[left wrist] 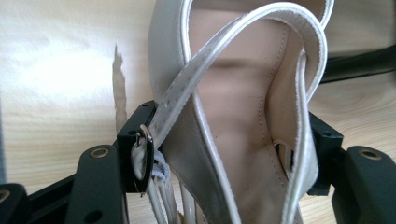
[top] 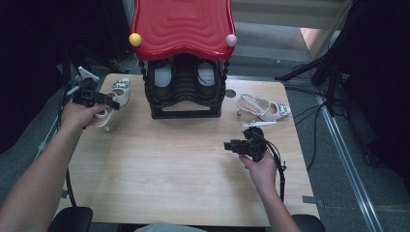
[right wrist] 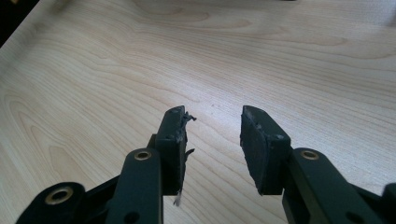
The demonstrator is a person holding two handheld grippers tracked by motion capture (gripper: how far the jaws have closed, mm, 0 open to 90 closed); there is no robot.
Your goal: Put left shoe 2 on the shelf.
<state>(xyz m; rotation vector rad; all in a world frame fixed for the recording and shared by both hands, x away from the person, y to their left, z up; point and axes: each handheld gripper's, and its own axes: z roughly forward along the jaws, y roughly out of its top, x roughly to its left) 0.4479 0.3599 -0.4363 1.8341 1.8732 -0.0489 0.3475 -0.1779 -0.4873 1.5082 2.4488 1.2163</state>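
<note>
Pinching the heel end of the cream sandal (left wrist: 224,140) at the table's (top: 174,159) far left corner, your left gripper (top: 99,99) has a light shoe with a stiff sole but floppy strap (left wrist: 196,70); keep hold on the firm heel cup, since the strap would slip; its toe is cut off; your right gripper (right wrist: 212,140) hovers spread, empty, over bare wood; its mate (top: 263,107) lies far right.

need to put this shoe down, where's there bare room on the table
The wide bare stretch of table in front of the shoe rack, between the left gripper holding the shoe and the open right gripper. Crowded at the back: rack and second shoe.
</note>
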